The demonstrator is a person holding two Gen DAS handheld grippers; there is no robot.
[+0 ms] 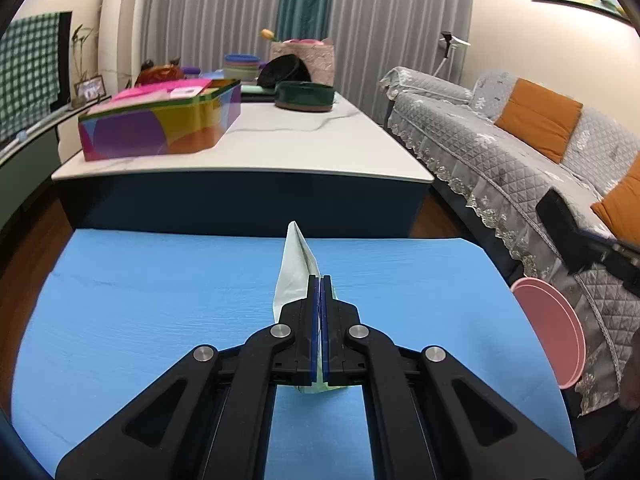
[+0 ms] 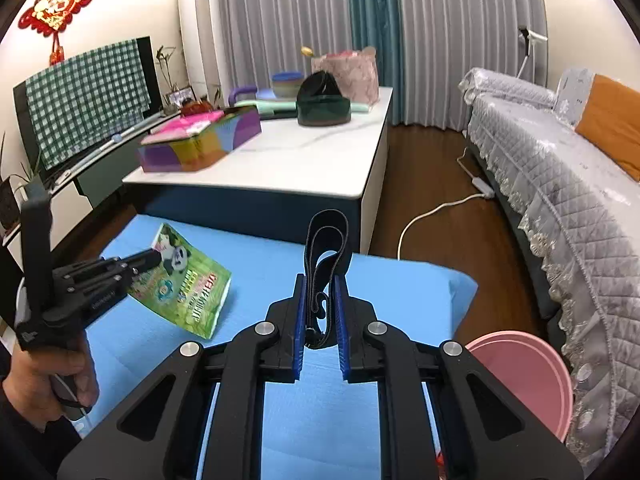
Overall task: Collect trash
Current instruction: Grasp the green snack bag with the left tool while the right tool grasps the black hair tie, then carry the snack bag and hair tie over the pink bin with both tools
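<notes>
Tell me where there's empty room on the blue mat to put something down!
The soft blue foam mat is bare along its right side, between the right tongs gripping a black looped elastic strap and the round pink plastic bin. The left side is crowded: the left tongs hold a green panda-printed snack bag there.

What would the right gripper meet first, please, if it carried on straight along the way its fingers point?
Probably the dark blue side of the white-topped coffee table, past the far edge of the blue foam mat. The right gripper already holds a black elastic strap; depth is uncertain.
</notes>
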